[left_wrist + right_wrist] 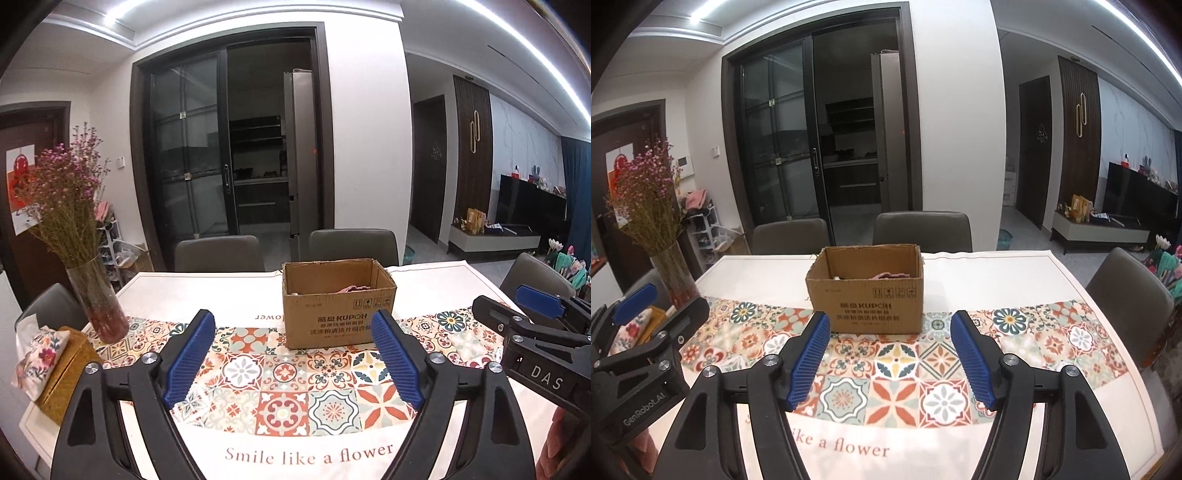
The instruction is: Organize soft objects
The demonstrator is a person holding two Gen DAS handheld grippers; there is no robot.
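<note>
Both grippers, left (293, 354) and right (890, 356), are being held spread and empty; the box (866, 291) at frame centre should be kept clear.

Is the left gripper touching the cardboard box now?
Apart. In the left wrist view, the open left gripper is empty, and patterned tablecloth shows between its fingertips and the cardboard box.

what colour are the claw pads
Blue, ribbed, on black arms. The left claw pads show best in the left wrist view.
</note>
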